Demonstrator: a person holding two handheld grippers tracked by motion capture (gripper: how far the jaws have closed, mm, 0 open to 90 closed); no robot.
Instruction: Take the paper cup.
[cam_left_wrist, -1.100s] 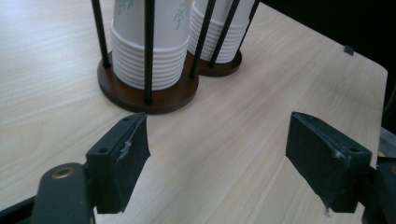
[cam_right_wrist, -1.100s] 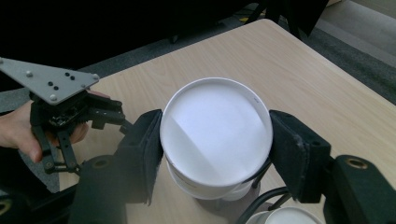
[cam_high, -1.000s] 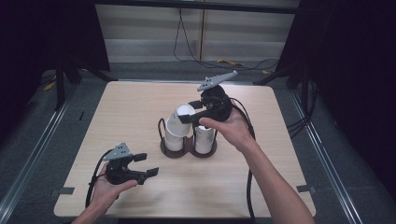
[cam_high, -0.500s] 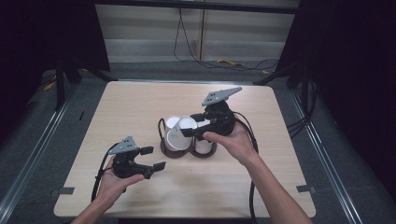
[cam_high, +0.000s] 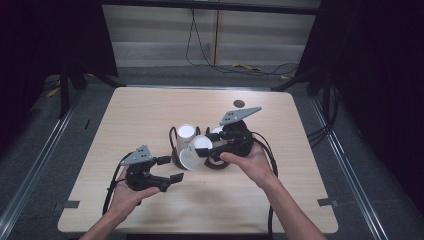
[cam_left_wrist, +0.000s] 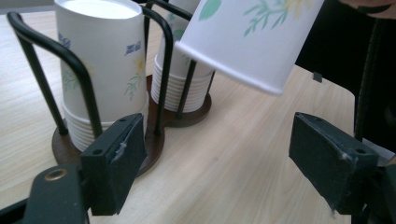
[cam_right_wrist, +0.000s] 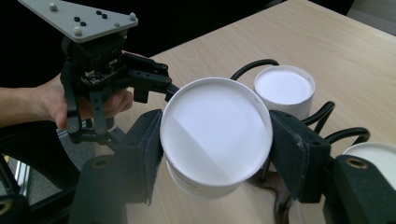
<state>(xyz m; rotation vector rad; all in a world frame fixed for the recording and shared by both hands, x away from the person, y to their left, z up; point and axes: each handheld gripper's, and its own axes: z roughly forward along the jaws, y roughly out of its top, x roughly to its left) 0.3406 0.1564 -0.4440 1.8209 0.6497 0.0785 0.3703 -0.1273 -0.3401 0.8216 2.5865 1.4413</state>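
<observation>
Crushing is the main risk I'd judge here: the white paper cup with a green leaf print (cam_right_wrist: 215, 140) is thin-walled, and the right gripper (cam_right_wrist: 217, 149) clamps it across its body, one black jaw on each side, so extra squeeze could buckle it. A slip is the other danger, since the cup hangs tilted on its side at the centre of the high view, closed base toward the lower left, above the bare light wooden table (cam_high: 150, 110). It could also knock the dark wire cup holder with its two stacks of paper cups (cam_left_wrist: 107, 88), which stands just beside it. The left gripper (cam_high: 167, 170), at lower left in the high view, holds nothing; its jaws stand wide apart, and the cup sits beyond and above them, untouched.
</observation>
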